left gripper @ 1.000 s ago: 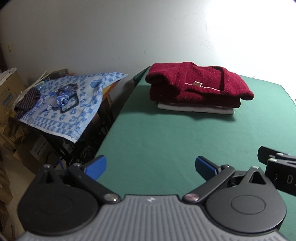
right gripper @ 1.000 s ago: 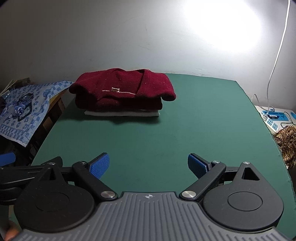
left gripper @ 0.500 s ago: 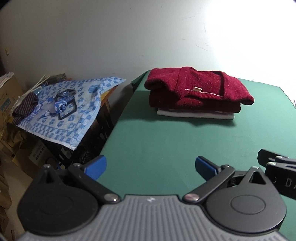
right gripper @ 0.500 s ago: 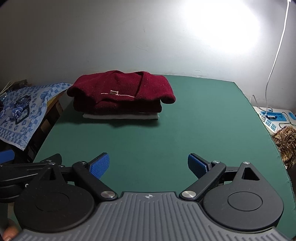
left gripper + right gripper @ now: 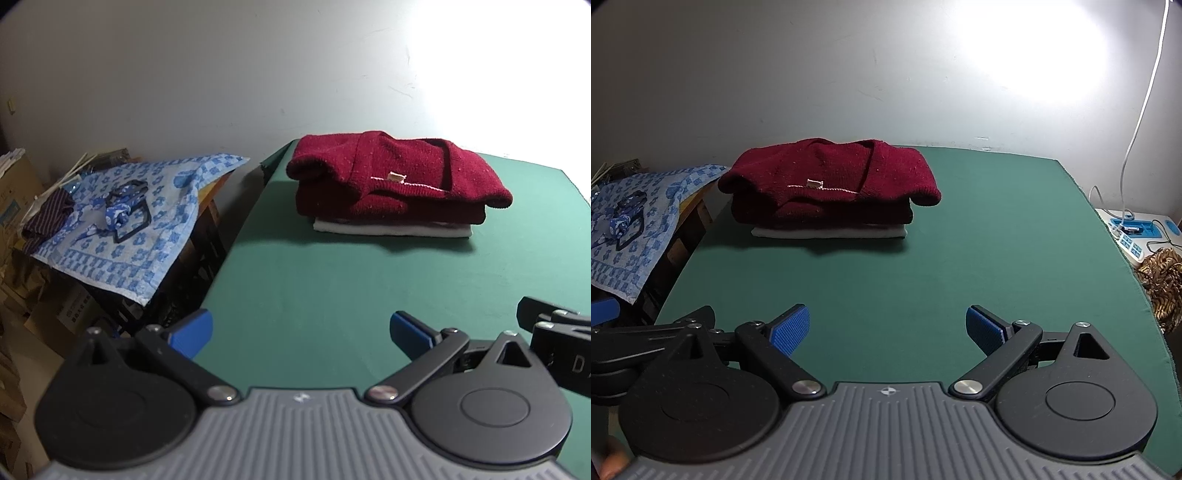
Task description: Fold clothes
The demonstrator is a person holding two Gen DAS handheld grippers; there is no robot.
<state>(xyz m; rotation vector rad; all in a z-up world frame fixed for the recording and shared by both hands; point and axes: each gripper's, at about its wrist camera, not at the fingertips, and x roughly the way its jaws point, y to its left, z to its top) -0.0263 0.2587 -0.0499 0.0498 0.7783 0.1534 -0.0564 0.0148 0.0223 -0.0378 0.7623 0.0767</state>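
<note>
Counter: flat top under a matte green felt-like cover, with a slightly ragged right edge.

Red sweater: dark red knit, finely flecked, folded into a thick rounded block; a small pale label and a line of light stitching show at the neckline. It lies at the far left part of the counter, near the wall, on top of the white garment. Also seen from the left wrist.

White garment: smooth pale fabric, folded flat, directly beneath the sweater; only its front edge shows.

Left gripper: black plastic arms with round pivot housings and a ribbed grey body; blue pads. Jaws spread wide, nothing between them, hovering over the counter's near left edge.

Right gripper: same build, with ribbed blue pads. Jaws spread wide and empty, over the near middle of the counter, well apart from the clothes.

Blue patterned cloth: white-and-blue floral print, draped over a low stand left of the counter, carrying a black rectangular frame and a crumpled dark striped fabric.

Cardboard boxes: brown, stacked at far left.

Power strip: white and blue, right of the counter, with a thin white cable rising up the wall.

Brown striped fabric: bunched beside the strip.
</note>
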